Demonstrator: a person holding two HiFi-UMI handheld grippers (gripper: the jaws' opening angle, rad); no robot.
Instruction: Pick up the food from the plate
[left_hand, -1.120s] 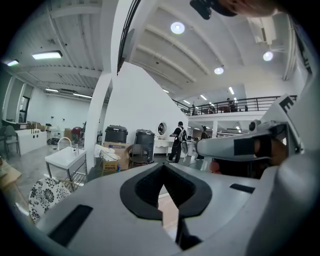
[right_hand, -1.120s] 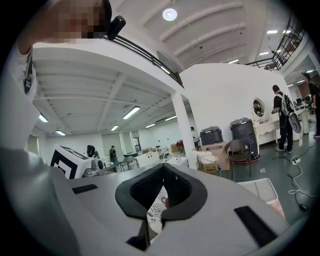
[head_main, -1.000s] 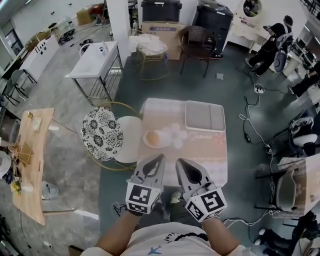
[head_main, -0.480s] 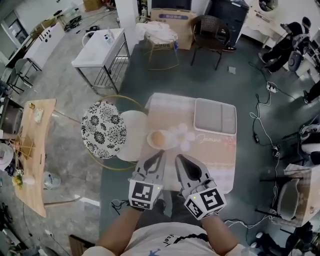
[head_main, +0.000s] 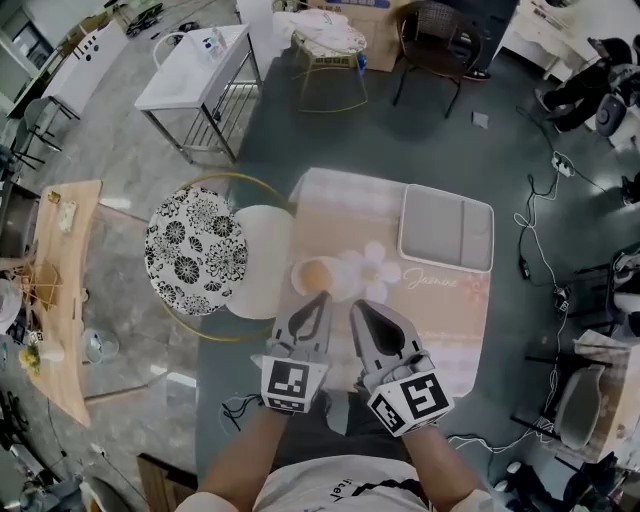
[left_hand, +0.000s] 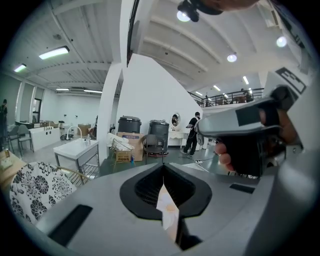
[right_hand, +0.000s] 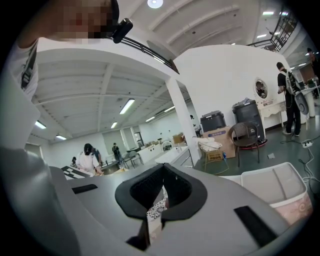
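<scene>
the food (head_main: 320, 275) is a single round, bun-like piece, pale tan with a warmer orange tone toward its middle, smooth and without any wrapper that i can make out. it lies on a small white plate (head_main: 297, 281) and covers most of it, leaving only a thin white rim showing. the plate sits on the pinkish desk (head_main: 440, 320), just ahead of the left gripper (head_main: 320, 300) and slightly ahead and to the left of the right gripper (head_main: 357, 306). neither gripper touches the plate or the food.

both grippers are held side by side over the desk's near edge, close to each other, pointing forward. in the left gripper view the left gripper (left_hand: 163, 167) has its jaws pressed together with nothing between them; only a thin sliver of the desk's surface shows through the slit below the tips. in the right gripper view the right gripper (right_hand: 162, 169) likewise has its jaws closed and empty.

a pale flower print (head_main: 372, 270) on the desk lies directly ahead of the right gripper, touching the plate's right side. a white tray (head_main: 447, 228) stands farther ahead and to the right of the right gripper. a chair (head_main: 195, 250) with a black-and-white floral cushion is off to the left of the left gripper, beside the desk.
</scene>
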